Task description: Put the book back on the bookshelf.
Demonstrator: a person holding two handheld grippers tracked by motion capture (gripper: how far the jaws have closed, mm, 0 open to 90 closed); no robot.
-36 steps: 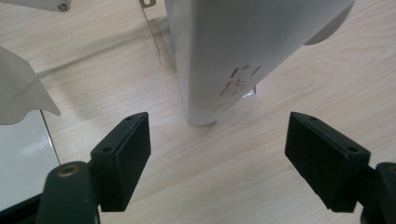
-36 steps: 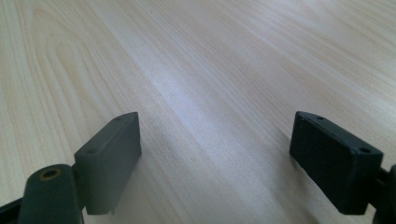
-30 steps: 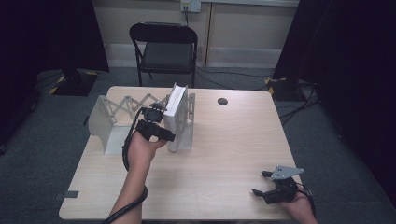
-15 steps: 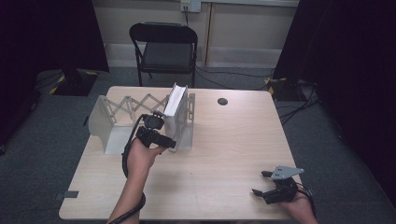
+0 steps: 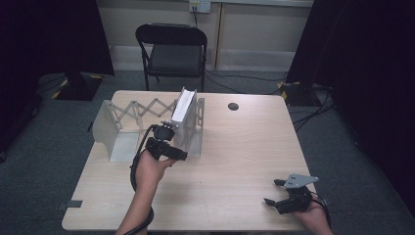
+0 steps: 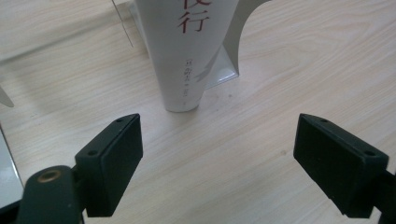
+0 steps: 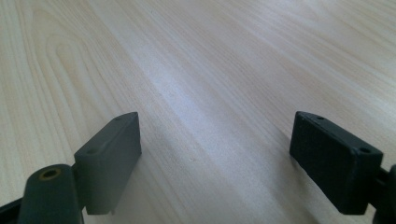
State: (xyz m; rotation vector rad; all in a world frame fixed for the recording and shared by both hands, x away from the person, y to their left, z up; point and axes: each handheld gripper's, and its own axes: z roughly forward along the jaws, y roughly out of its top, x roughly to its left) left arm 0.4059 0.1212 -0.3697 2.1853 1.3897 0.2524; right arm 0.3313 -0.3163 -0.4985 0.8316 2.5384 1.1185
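So the white book (image 5: 184, 111) is standing upright in the expandable white book rack (image 5: 113, 128), tucked against the rack's right end panel on the left half of the wooden table (image 5: 235, 147). In the left gripper view we're seeing its spine (image 6: 187, 51) with red and grey printed characters, its bottom edge resting on the tabletop, and the rack's curved end panel (image 6: 236, 42) just beside it.

We're holding the left gripper (image 5: 169, 147) right in front of that book, near it but not touching. Its jaws are spread wide apart with nothing between them, and the spine is sitting roughly centred in the gap, a bit further out.

Our right gripper (image 5: 283, 198) is hanging out well apart from all that, down at the near right corner of the table. Its jaws are gaping wide too, gripping nothing, with bare wood grain under them.

Further off, a small dark round disc (image 5: 233, 106) is lying on the table, and a black folding chair (image 5: 172, 51) is standing behind it.
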